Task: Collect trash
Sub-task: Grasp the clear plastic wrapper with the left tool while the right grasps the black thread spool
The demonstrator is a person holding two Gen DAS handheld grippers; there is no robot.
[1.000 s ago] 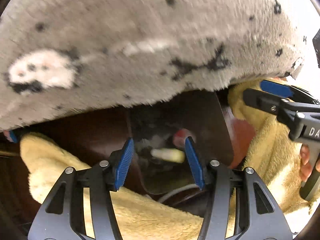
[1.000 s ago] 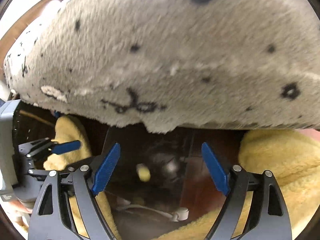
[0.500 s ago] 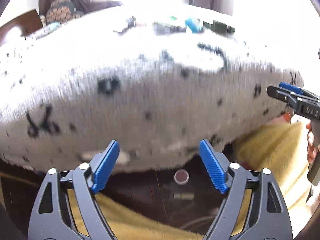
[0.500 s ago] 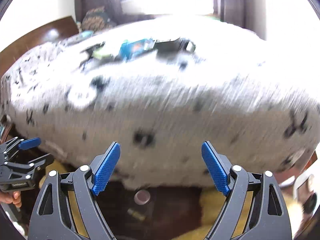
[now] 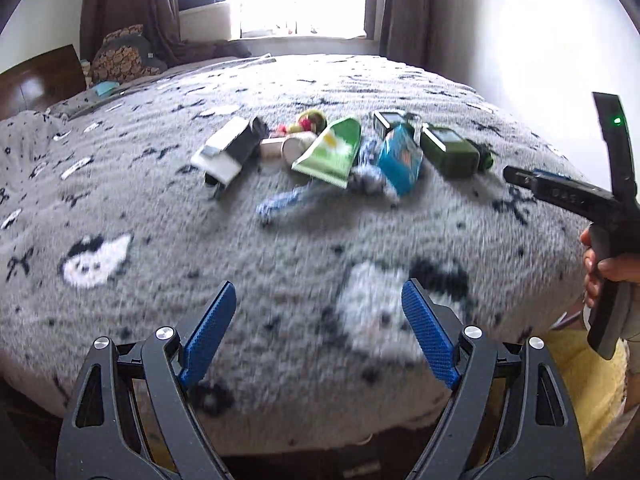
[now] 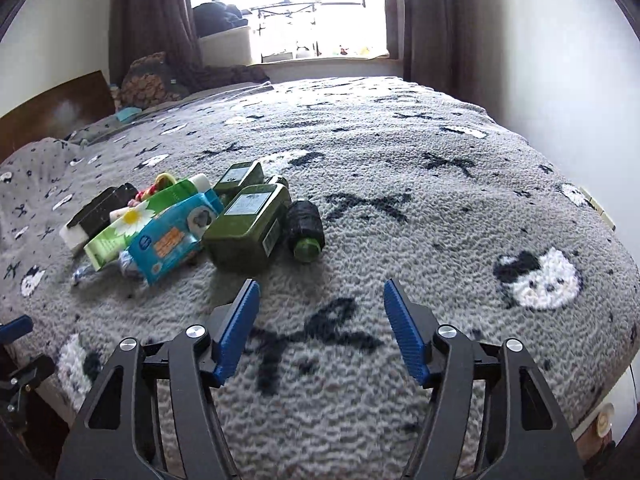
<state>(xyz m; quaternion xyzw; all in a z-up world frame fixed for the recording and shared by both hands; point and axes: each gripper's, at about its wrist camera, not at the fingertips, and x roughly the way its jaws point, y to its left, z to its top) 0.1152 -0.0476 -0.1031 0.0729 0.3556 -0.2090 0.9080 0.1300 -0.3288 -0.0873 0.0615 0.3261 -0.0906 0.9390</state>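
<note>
A heap of trash lies on the grey patterned bed cover (image 5: 280,248). It holds a green daisy packet (image 5: 330,151), a blue wipes pack (image 5: 400,160) (image 6: 170,236), a dark green bottle (image 5: 450,151) (image 6: 250,226), a black and white box (image 5: 230,150) (image 6: 98,214) and a crumpled blue wrapper (image 5: 280,202). My left gripper (image 5: 318,336) is open and empty above the bed's near edge, well short of the heap. My right gripper (image 6: 320,328) is open and empty, just right of the heap; it also shows in the left wrist view (image 5: 560,190).
A dark round bottle (image 6: 305,226) lies beside the green one. Pillows (image 6: 152,80) and a wooden headboard (image 6: 52,116) are at the far left. A window with curtains (image 6: 296,12) is behind the bed. A yellow towel (image 5: 580,392) lies below the bed's edge.
Both grippers have risen from under the bed's edge to above the bed cover. The trash heap on top has come into view. Both jaws stay open.
</note>
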